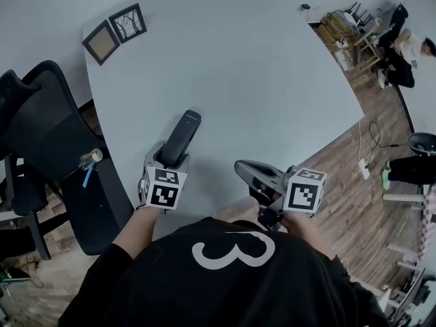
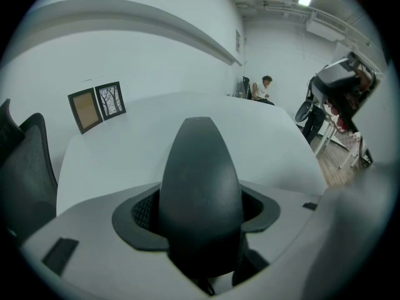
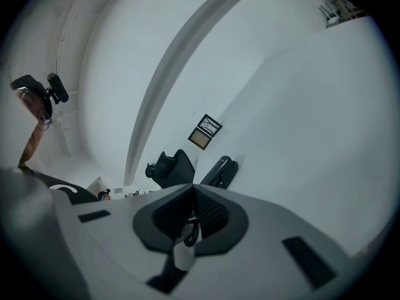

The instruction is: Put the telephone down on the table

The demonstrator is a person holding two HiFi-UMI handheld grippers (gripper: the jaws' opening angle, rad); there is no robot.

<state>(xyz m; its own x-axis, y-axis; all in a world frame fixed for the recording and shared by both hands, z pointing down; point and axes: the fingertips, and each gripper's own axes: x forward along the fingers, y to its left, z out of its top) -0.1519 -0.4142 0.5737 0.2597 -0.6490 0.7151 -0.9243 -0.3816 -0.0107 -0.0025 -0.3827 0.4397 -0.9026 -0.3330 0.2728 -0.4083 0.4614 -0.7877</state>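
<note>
The black telephone handset [image 1: 182,133] sticks out forward from my left gripper [image 1: 170,157], low over the near edge of the white table [image 1: 259,73]. Whether it touches the tabletop I cannot tell. In the left gripper view the telephone [image 2: 200,186] fills the space between the dark pads, and my left gripper [image 2: 200,212] is shut on it. My right gripper [image 1: 243,168] hovers at the table's front edge, to the right of the telephone, with its jaws together and nothing held. In the right gripper view, my right gripper [image 3: 192,200] has its pads meeting, and the telephone [image 3: 220,170] lies beyond.
Two picture frames [image 1: 114,31] stand at the table's far left corner. A black office chair [image 1: 41,114] and a dark cabinet [image 1: 102,196] are left of the table. A person [image 1: 405,46] sits far right; a power strip [image 1: 364,170] lies on the wooden floor.
</note>
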